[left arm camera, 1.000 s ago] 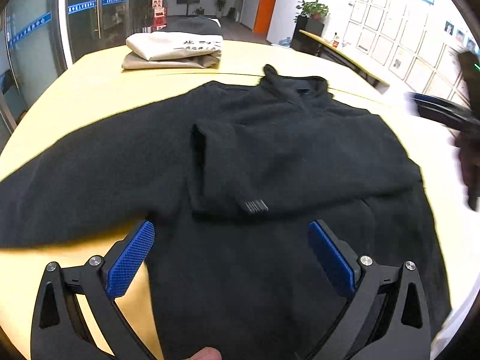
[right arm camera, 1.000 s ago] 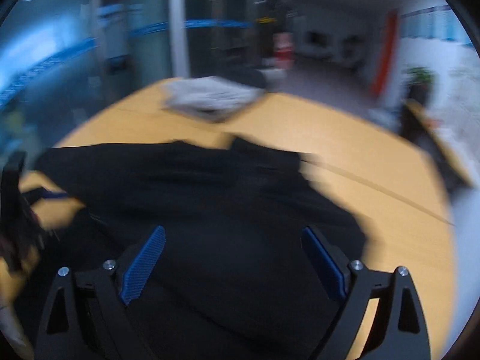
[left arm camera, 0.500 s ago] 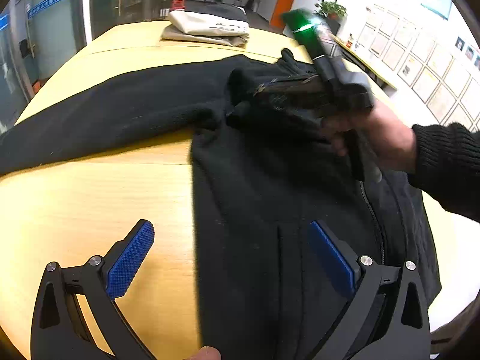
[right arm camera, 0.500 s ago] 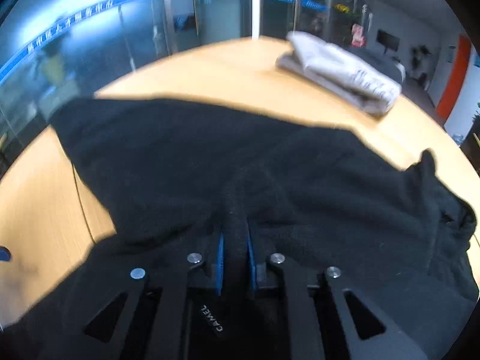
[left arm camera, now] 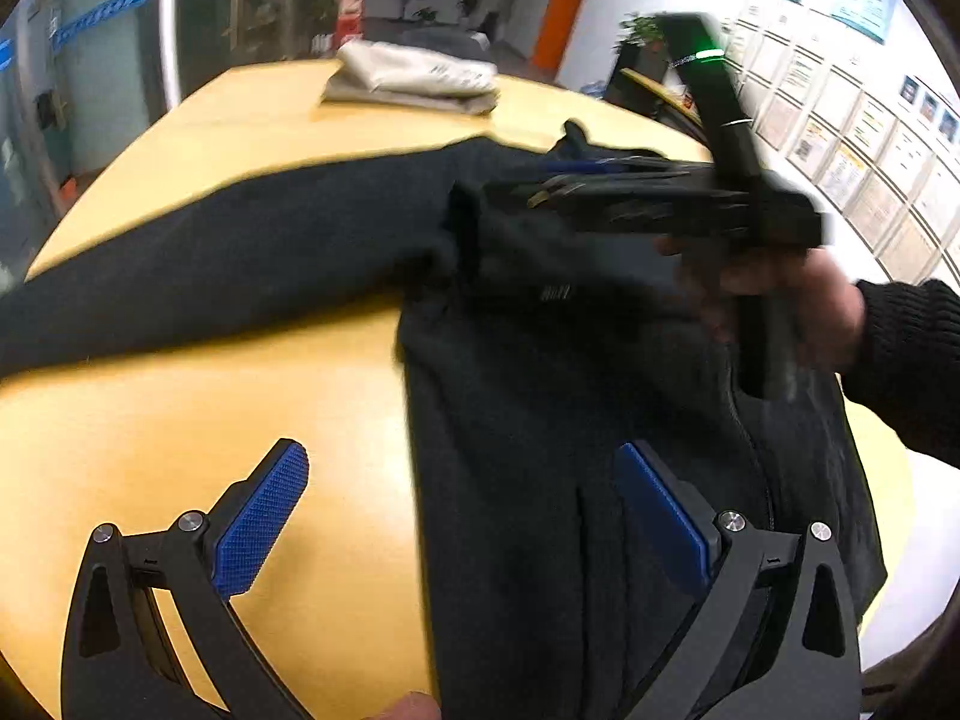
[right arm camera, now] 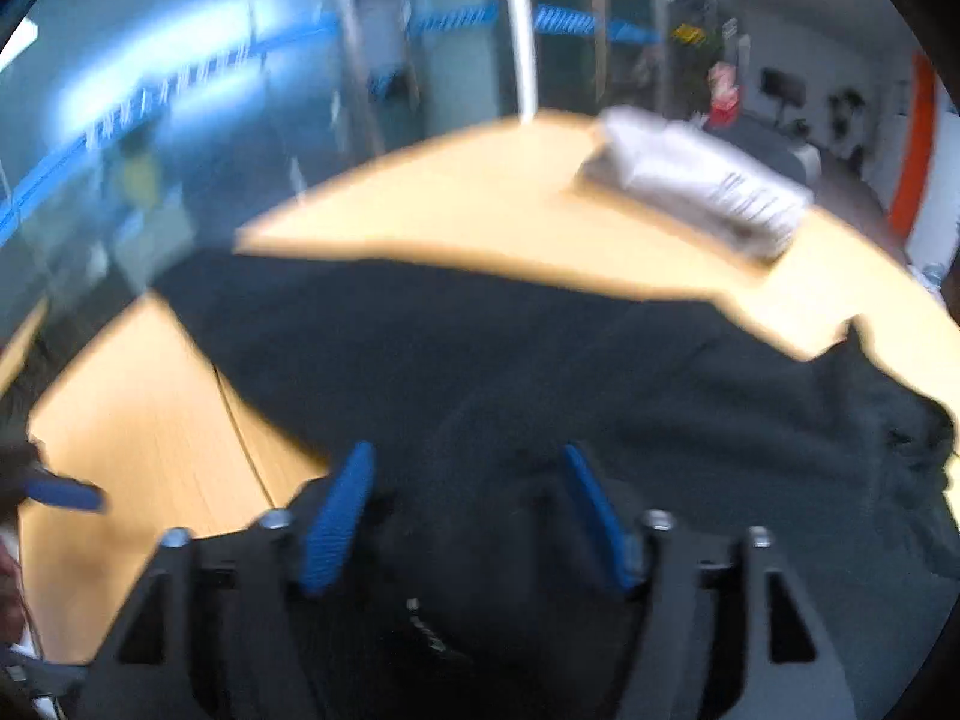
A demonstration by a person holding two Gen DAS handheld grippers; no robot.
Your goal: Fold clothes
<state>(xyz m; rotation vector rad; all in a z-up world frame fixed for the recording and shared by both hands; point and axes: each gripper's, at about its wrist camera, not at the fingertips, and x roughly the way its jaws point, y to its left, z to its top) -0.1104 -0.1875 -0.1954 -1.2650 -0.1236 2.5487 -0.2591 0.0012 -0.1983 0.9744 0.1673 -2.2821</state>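
A black fleece jacket (left arm camera: pixel 540 396) lies spread on the yellow table (left arm camera: pixel 180 420), one sleeve stretched out to the left (left arm camera: pixel 210 264). My left gripper (left arm camera: pixel 462 510) is open, low over the jacket's left hem edge. My right gripper (right arm camera: pixel 465 507) is partly open over the folded sleeve fabric near the chest (right arm camera: pixel 540 396); it also shows in the left wrist view (left arm camera: pixel 540 192), held by a hand above the jacket. The right wrist view is blurred.
A stack of folded light clothes (left arm camera: pixel 414 75) sits at the table's far edge; it also shows in the right wrist view (right arm camera: pixel 696 192). Glass walls stand to the left, and the table's right edge (left arm camera: pixel 900 480) is close.
My right gripper was shut on the sleeve fabric half a second ago and has now opened. The left gripper has barely moved over the hem.
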